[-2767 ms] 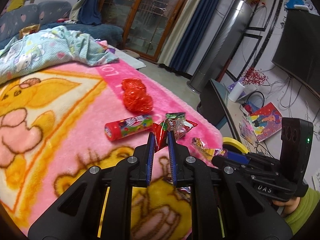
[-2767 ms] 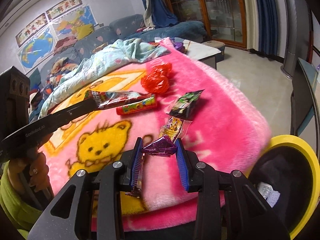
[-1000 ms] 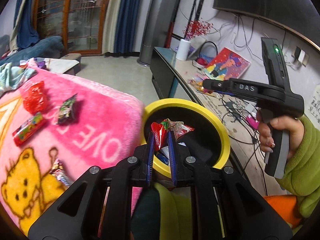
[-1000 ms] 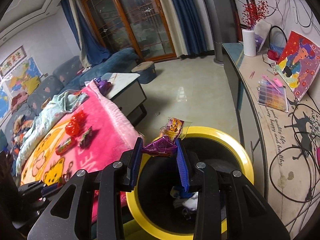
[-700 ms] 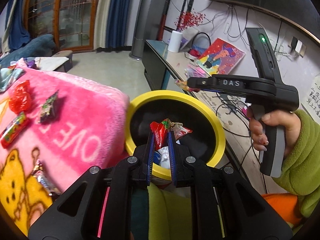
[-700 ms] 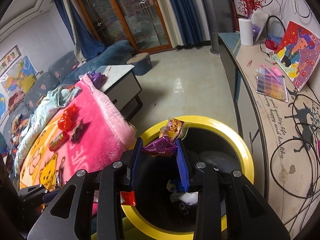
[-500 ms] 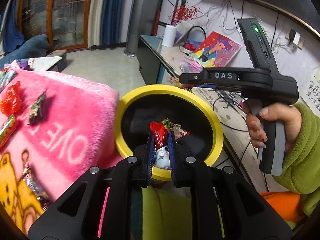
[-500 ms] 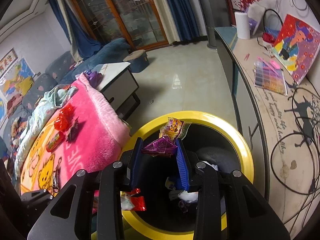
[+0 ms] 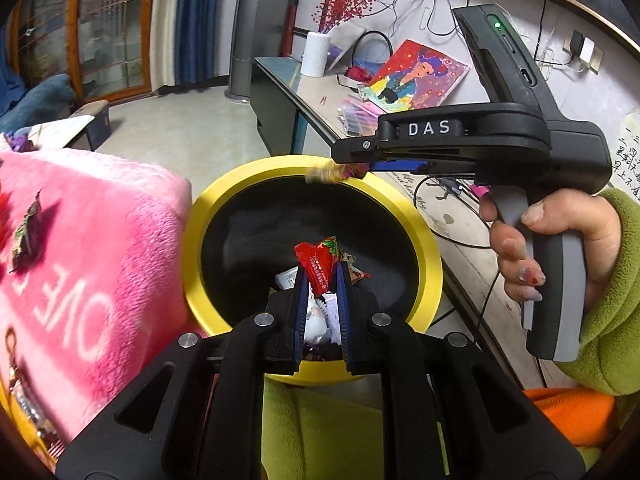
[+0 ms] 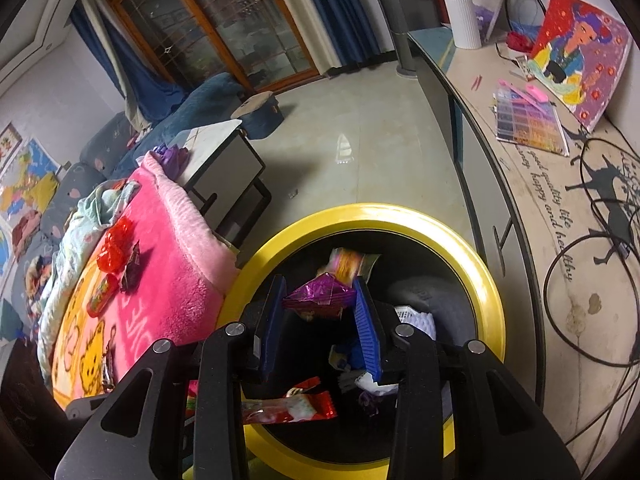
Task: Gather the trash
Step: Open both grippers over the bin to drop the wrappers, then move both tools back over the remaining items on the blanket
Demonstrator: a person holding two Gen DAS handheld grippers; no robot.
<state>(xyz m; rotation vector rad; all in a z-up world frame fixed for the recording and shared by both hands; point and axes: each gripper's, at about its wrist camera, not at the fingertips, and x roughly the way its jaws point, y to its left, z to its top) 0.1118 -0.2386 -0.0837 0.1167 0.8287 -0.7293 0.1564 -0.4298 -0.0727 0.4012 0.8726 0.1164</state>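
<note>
Both claws loaded, poised over the bin — drop step in hand.

Left gripper (image 9: 320, 280) clamped on a red wrapper (image 9: 318, 266), right gripper (image 10: 320, 300) pinching a purple wrapper (image 10: 320, 294) — both above the yellow-rimmed bin (image 10: 486, 280). Next, likely: jaws parted, then back left for the wrappers on the pink blanket (image 9: 100, 216).

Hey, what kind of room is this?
Most likely a home living room: a blue sofa, glazed wooden doors with blue curtains, and a long media console along the wall.
</note>
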